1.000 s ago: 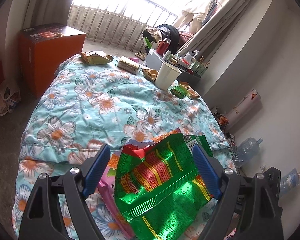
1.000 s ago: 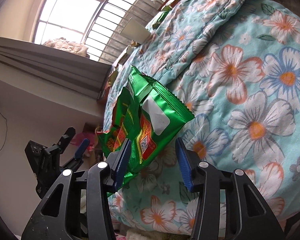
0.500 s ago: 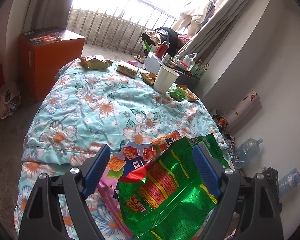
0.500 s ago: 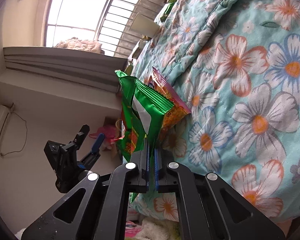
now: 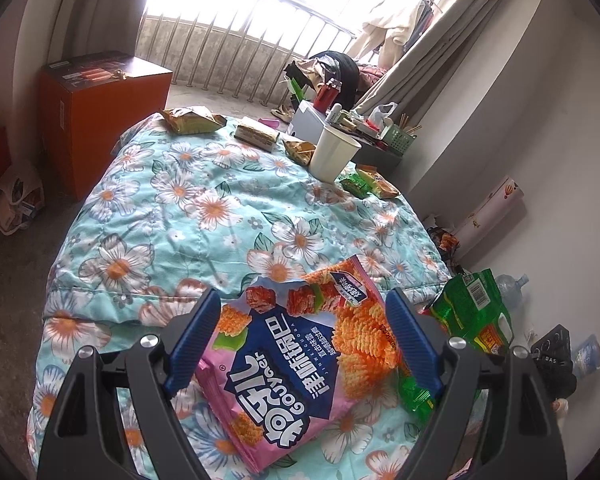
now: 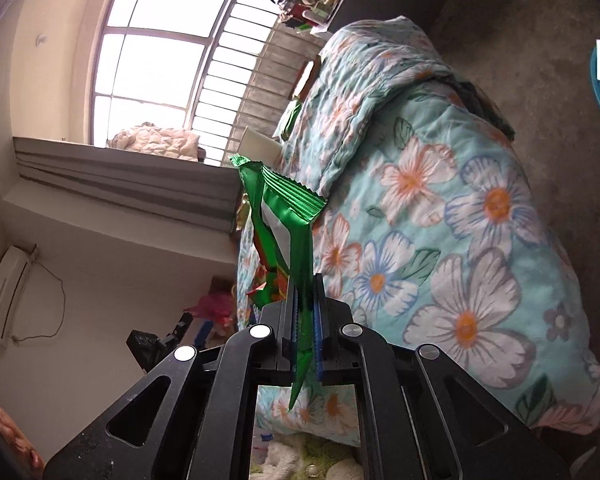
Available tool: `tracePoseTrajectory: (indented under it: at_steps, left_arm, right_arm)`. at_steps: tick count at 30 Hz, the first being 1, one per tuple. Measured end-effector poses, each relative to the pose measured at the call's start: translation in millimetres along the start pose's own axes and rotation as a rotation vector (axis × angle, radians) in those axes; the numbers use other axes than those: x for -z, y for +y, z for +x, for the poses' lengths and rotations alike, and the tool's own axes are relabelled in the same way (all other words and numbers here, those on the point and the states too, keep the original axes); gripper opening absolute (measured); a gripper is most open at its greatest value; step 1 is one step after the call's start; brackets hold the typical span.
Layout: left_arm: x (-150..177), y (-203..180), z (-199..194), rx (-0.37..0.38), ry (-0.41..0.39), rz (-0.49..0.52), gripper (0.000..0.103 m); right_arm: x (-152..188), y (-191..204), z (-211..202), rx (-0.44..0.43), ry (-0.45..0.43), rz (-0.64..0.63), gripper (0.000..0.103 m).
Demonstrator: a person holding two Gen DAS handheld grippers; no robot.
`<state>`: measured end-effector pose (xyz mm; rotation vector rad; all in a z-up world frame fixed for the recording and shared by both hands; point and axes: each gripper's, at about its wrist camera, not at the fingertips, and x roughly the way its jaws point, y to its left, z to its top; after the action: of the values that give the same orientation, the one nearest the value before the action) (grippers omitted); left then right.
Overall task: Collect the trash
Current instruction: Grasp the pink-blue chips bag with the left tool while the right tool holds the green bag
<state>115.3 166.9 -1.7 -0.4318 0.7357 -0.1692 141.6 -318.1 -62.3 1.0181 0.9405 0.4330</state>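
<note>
the right gripper (image 6: 304, 320) has its jaws clenched on the green snack wrapper (image 6: 288, 216), which stands up thin and edge-on between the pads, its crimped top clear of the floral quilt (image 6: 440, 208); those jaws have just been closing, with the wrapper between them. seen from the left wrist, the same wrapper hangs off the quilt's right edge, beside the left finger. the left gripper (image 5: 304, 336) is released, jaws spread wide either side of a pink and blue snack bag (image 5: 288, 364) that lies flat on the quilt, pads not pressing it.

what could go wrong: the grip on the green wrapper looks to be on a narrow strip of slick foil, so a quick swing could let it slide out onto the floor. the pink bag lies flat on soft bedding, so closing on it may pinch quilt fabric along with it, or just push it away.

containers: a white paper cup (image 5: 334, 152) stands upright at the far end of the quilt, its inside hidden. a green basket (image 5: 398, 136) beyond it holds upright sticks, perhaps chopsticks. no trash bin can be made out. more wrappers (image 5: 190, 118) lie scattered near the cup.
</note>
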Motion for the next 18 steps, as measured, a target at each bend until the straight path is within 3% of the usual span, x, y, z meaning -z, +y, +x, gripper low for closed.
tracePoseTrajectory:
  at_steps: [2,5,6,11,14,18]
  left_arm:
    - [1,0,3,-0.006,0.007,0.006,0.082]
    - [2,3,9,-0.026,0.022,0.010,0.082]
    - [1,5,12,-0.041,0.028,0.008,0.082]
    - [-13,12,41,-0.079,0.069,0.056,0.082]
    - [-26,16,73,-0.069,0.146,0.076,0.082]
    - [-25,22,107,-0.077,0.303,0.056,0.063]
  right_arm:
    - [-4,-3,-1,0.031,-0.024,0.010,0.013]
    - [-1,-7,3,0.042,-0.049,0.040,0.039]
    - [1,-8,5,0.044,-0.053,0.051,0.042]
    - [17,-17,11,0.057,-0.062,0.105,0.047]
    - [25,-24,9,0.054,-0.063,0.120,0.047]
    - [29,-22,7,0.050,-0.076,0.128,0.047]
